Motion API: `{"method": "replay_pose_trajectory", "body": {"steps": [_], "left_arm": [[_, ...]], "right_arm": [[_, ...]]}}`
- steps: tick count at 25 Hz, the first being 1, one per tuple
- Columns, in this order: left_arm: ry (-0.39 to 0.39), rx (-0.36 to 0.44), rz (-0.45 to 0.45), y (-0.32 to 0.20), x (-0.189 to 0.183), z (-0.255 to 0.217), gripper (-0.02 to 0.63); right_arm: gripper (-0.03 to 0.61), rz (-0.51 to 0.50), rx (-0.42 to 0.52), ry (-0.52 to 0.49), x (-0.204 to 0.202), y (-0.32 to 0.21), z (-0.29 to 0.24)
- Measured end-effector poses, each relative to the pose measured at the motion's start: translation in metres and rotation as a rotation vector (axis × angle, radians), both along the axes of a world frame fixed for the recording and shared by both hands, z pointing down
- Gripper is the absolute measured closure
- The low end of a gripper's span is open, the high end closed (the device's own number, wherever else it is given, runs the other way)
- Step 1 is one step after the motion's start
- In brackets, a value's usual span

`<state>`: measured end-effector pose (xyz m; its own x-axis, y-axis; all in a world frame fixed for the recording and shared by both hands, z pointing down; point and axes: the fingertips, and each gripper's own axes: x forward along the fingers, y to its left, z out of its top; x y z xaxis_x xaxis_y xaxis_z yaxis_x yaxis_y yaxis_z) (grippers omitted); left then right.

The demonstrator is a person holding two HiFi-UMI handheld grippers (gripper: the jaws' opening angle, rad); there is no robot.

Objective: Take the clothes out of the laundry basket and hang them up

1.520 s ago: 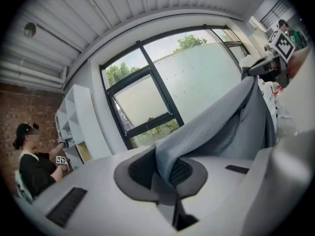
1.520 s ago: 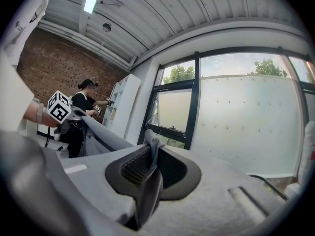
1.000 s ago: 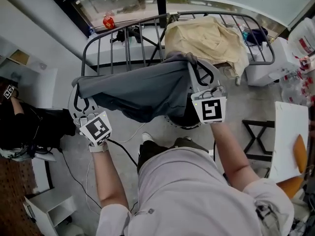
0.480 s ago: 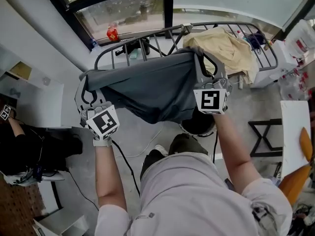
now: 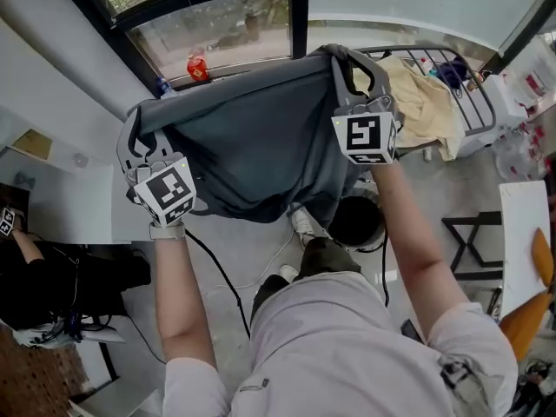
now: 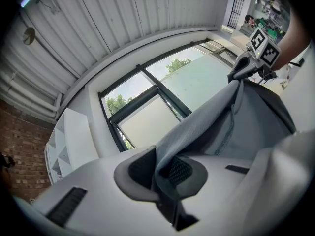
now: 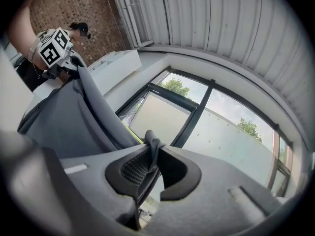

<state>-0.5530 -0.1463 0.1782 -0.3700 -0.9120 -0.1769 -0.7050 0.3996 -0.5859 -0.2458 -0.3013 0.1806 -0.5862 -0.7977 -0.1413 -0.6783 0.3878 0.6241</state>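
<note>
Window glass (image 5: 217, 29) and a pale sill back this laundry corner, where I hold a grey garment (image 5: 252, 146) stretched high between both claws. My left claw (image 5: 139, 127) is clamped on one end of its upper edge, my right claw (image 5: 344, 56) on the other. Each gripper view shows fabric pinched tight between the pads (image 6: 181, 171), with no gap to spare.

The garment's long axis runs straight across from claw to claw, and the body of the cloth sags below that line. A drying rack (image 5: 473, 102) lies beyond and below the cloth, off to my right, most of it hidden behind the spread fabric. A yellow cloth (image 5: 421, 94) is already draped over the rack's visible end. My right claw is the nearer one to the rails, so I judge the hang should lead from that side, carrying the edge forward and down over a free rail. A dark basket (image 5: 356, 222) sits on the floor under the garment, near my feet.
</note>
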Motion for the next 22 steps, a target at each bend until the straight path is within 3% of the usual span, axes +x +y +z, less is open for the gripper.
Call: {"method": "replay_pose_trajectory", "body": {"steps": [5, 13, 22], "left_arm": [[-0.034, 0.008, -0.011, -0.058, -0.023, -0.019, 0.589], [-0.005, -0.016, -0.022, -0.167, -0.055, -0.031, 0.589], [0.083, -0.24, -0.071, -0.25, -0.089, 0.071, 0.588]], "right_arm": [[0.532, -0.012, 0.022, -0.023, -0.027, -0.066, -0.02], [0.532, -0.065, -0.002, -0.032, -0.067, -0.177, -0.035], [0.532, -0.118, -0.233, 0.069, -0.104, -0.265, 0.068]]}}
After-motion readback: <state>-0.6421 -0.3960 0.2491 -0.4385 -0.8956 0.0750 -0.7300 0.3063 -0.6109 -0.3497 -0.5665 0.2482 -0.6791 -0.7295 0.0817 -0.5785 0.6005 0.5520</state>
